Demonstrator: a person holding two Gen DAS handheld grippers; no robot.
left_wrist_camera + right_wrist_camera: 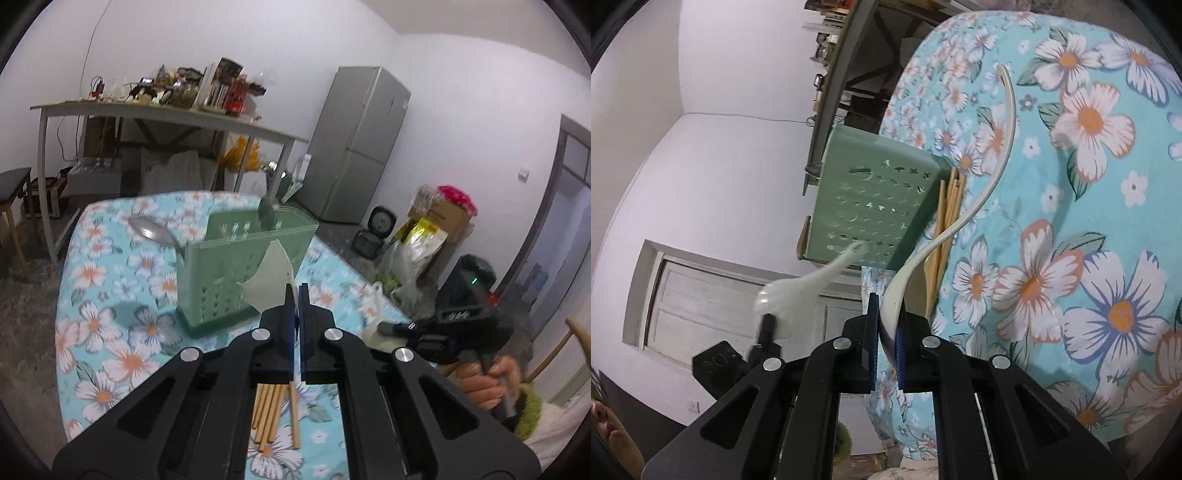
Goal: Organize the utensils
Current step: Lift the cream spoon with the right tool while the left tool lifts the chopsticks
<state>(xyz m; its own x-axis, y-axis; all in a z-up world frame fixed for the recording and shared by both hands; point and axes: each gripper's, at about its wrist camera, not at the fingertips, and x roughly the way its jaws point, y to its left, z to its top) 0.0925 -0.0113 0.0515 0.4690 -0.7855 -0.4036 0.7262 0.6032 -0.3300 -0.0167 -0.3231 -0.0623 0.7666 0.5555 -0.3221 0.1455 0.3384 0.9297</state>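
Observation:
A green perforated utensil holder (243, 266) stands on the floral tablecloth (110, 325), with a metal spoon (266, 214) in it. My left gripper (295, 295) is shut on a white ceramic spoon (271, 280), held up in front of the holder. My right gripper (886, 325) is shut on the bowl of a long cream ladle (993, 170), whose handle points away over the cloth. The holder (875, 199) and the left gripper's white spoon (805, 284) also show in the right wrist view. Wooden chopsticks (273, 417) lie on the cloth under my left gripper.
A large metal spoon (155, 232) lies on the cloth left of the holder. The right gripper (417, 328) sits low at the table's right edge. Behind are a cluttered grey table (166, 114), a fridge (358, 144) and bags on the floor.

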